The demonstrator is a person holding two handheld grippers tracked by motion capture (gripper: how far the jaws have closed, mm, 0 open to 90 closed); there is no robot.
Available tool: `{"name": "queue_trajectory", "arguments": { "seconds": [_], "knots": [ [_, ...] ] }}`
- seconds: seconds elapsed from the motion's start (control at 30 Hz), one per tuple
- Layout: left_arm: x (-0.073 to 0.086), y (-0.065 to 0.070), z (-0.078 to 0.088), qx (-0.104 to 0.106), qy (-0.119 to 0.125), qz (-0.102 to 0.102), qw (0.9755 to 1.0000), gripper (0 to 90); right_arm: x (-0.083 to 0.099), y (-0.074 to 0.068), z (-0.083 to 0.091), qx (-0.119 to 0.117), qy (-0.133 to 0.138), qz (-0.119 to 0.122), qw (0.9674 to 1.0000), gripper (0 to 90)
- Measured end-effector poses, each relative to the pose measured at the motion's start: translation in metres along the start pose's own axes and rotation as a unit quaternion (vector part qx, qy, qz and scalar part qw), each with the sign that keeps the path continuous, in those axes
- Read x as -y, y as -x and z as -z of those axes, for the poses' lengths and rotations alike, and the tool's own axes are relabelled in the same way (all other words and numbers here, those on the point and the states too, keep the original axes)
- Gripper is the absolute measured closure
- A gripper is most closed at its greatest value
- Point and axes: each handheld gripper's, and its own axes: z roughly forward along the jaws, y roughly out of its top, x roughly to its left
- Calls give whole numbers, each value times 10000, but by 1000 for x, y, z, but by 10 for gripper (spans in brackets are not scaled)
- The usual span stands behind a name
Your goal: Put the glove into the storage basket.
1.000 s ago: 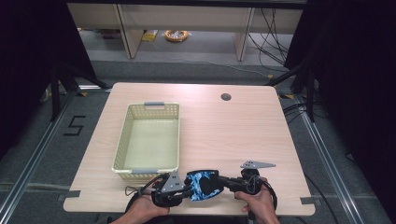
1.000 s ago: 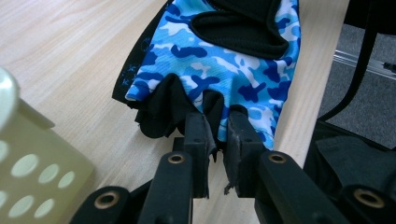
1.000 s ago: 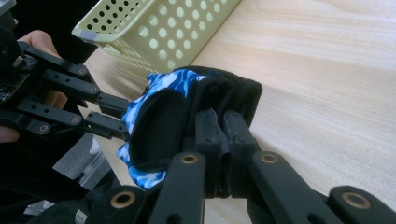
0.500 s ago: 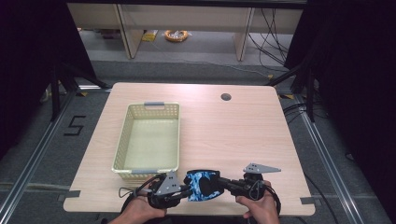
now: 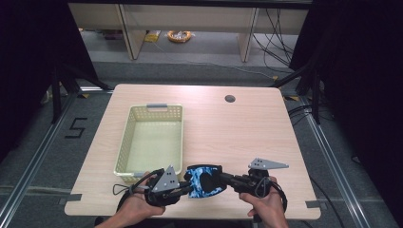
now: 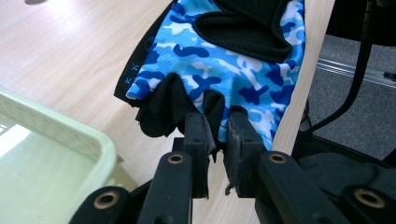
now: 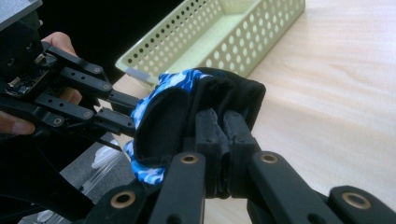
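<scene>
Both grippers are sharing one item: a blue camouflage glove [image 5: 204, 180] with black trim, held between them at the near edge of the surface [image 5: 237, 133].

Left gripper [image 6: 215, 135]: fingers are pinching the glove's black finger-end fabric, the cloth bunching between the pads. Right gripper [image 7: 220, 128]: fingers are pressing together on the black cuff end, a fold of cloth caught between them.

The glove is hanging between the two grips, apparently lifted clear of the wood, just beside the near corner of the pale green basket [image 5: 152, 110].

The basket is standing empty on the left half of the surface. Judged progress: grasp and lift are done; carrying the glove over the basket rim and letting go inside are looking like what is left, if the basket is the goal.
</scene>
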Motion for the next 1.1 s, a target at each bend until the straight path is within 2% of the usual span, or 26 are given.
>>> {"name": "queue_trajectory", "arguments": {
  "seconds": [0.03,0.07,0.1,0.13,0.2,0.23,0.27,0.3,0.33,0.37,0.4,0.47,0.53,0.6,0.63,0.67,0.7,0.73,0.8,0.93,0.97,1.0,1.1],
  "knots": [
    [-3,-1,3,-26,58,43,10000,794,-3,-1,0,-30,73,37,10000,867],
    [-5,-3,6,-38,-1,-20,10000,794,-7,-2,1,-71,27,88,9999,867],
    [-7,-3,7,-26,71,93,9999,794,-10,-4,1,-13,0,93,10000,867],
    [-9,-6,11,-27,-24,-31,10000,794,-13,-6,1,-35,37,173,9998,867],
    [-10,-7,12,-84,35,-19,10000,794,-19,-11,1,-72,27,110,9999,867],
    [-13,-10,17,-154,-24,-73,9999,794,-23,-11,0,-46,62,253,9996,867],
    [-15,-12,19,-122,-13,-137,9998,794,-26,-13,-2,-82,72,272,9996,866],
    [-16,-13,22,-159,5,-54,9999,794,-29,-14,-3,-68,82,293,9995,866],
    [-17,-17,25,-170,-13,-136,9998,794,-33,-15,-4,-35,39,318,9995,866],
    [-17,-18,27,-184,16,-51,9998,794,-37,-18,-5,-34,41,285,9996,866],
    [-17,-21,30,-225,36,-38,9997,794,-41,-18,-7,-65,53,373,9993,866],
    [-19,-26,35,-270,-1,-13,9996,794,-48,-22,-12,-69,14,346,9994,867],
    [-19,-28,37,-316,36,-2,9995,793,-56,-23,-18,-30,8,542,9985,866],
    [-19,-35,43,-431,26,30,9991,793,-64,-27,-23,-61,-92,381,9992,866],
    [-19,-38,45,-456,9,39,9990,794,-67,-25,-27,-47,-42,537,9985,866],
    [-19,-40,47,-489,-10,17,9988,794,-71,-25,-31,-70,-45,585,9983,866],
    [-18,-42,48,-511,-7,64,9987,794,-73,-28,-34,-64,-102,467,9988,866],
    [-17,-45,51,-510,-42,104,9986,793,-77,-27,-38,-99,-114,561,9983,866],
    [-15,-50,54,-574,-17,204,9981,794,-82,-29,-45,-114,-107,563,9983,866],
    [-12,-58,61,-630,-100,191,9978,794,-91,-33,-59,-182,-175,553,9982,866],
    [-9,-62,65,-673,-82,275,9973,794,-94,-35,-63,-191,-193,632,9976,866],
    [-9,-65,68,-718,-94,217,9971,794,-95,-37,-66,-217,-195,541,9981,866],
    [-4,-73,75,-760,-105,291,9966,794,-101,-40,-77,-230,-214,659,9973,866]
  ]
}}
